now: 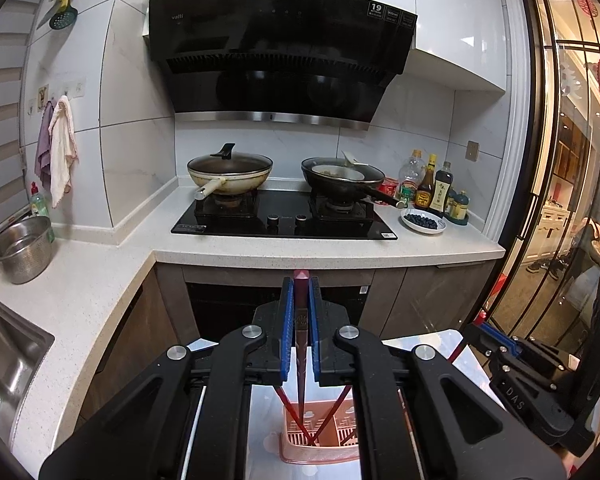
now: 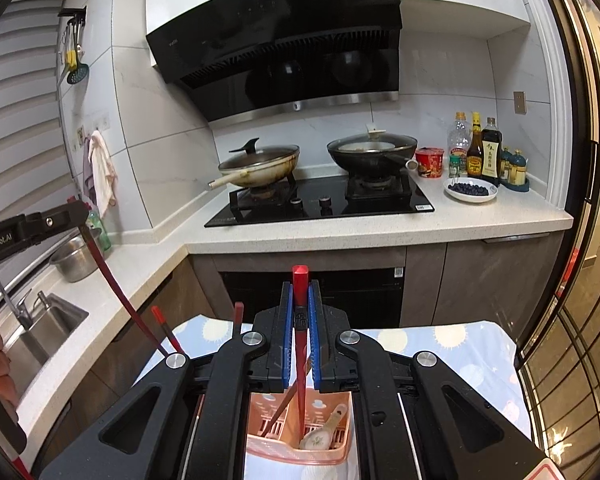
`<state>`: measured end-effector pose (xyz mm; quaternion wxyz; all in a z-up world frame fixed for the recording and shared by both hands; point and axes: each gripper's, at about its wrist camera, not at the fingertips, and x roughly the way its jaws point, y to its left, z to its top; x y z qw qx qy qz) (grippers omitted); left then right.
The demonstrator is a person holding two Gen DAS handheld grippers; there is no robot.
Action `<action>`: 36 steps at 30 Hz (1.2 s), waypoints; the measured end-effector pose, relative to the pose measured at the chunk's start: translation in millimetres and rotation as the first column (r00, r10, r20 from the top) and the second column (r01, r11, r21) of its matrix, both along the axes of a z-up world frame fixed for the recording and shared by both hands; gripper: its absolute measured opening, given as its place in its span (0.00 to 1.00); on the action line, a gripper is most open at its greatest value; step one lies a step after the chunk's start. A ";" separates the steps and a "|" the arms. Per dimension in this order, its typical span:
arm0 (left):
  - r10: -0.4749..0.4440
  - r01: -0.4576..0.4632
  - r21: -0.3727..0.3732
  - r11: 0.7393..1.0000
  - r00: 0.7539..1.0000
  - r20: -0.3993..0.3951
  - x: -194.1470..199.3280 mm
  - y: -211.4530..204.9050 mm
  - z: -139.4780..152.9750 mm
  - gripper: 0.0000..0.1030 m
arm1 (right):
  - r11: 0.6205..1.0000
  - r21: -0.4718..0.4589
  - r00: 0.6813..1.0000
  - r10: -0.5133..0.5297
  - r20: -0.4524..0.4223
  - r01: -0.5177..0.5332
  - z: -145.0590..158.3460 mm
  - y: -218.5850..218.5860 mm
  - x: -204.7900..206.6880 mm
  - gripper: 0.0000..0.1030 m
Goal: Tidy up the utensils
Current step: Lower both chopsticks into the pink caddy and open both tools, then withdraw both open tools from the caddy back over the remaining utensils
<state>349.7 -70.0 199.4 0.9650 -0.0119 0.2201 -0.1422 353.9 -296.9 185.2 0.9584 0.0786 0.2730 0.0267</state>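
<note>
**Both grippers lowering chopsticks into the pink holder**

You are clenching the left gripper [image 1: 299,300] on a dark red chopstick [image 1: 301,360], held between the blue pads [image 1: 287,332] with its square end poking up at 12 o'clock above the jaws. Its tip is pointing down toward the pink utensil holder [image 1: 320,436] at 6 o'clock; whether it is touching the holder's floor is hidden.

You are also gripping with the right gripper [image 2: 300,304], jaws closed on a brighter red chopstick [image 2: 300,360] standing nearly upright, its lower end reaching into the same pink holder [image 2: 300,452] at 6 o'clock.

Around the jaws, the holder is already carrying some of the load: in the right wrist view a ceramic spoon [image 2: 324,430] is leaning inside at about 5 o'clock, and another chopstick [image 2: 286,404] is slanting in at 7 o'clock. In the left wrist view two more red sticks are crossing into the basket. The holder is sitting on a patterned cloth [image 2: 440,344] over a small table.

Judging from this, you are well into the job: several utensils are in, and these two chopsticks are only waiting to be let go. Further red chopsticks [image 2: 166,332] are showing at 9 o'clock beside the right gripper; whether they are seated in the holder cannot be told.
</note>
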 end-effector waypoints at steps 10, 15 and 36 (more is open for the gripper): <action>0.050 -0.050 -0.003 0.999 0.998 -0.033 5.2 6.2 -16.5 0.28 | 1.000 -0.013 1.000 -0.016 -0.011 0.016 -8.4 1.1 -0.2 0.24; 0.075 -0.075 -0.004 0.997 0.996 -0.047 4.5 13.9 -24.8 0.43 | 1.000 -0.016 1.000 -0.018 -0.011 0.018 -7.2 -1.3 -5.2 0.26; 0.079 -0.073 0.041 0.996 0.987 -0.143 -69.4 34.9 -80.3 0.46 | 1.000 0.001 0.997 -0.014 -0.079 0.015 -32.7 -1.0 -106.0 0.34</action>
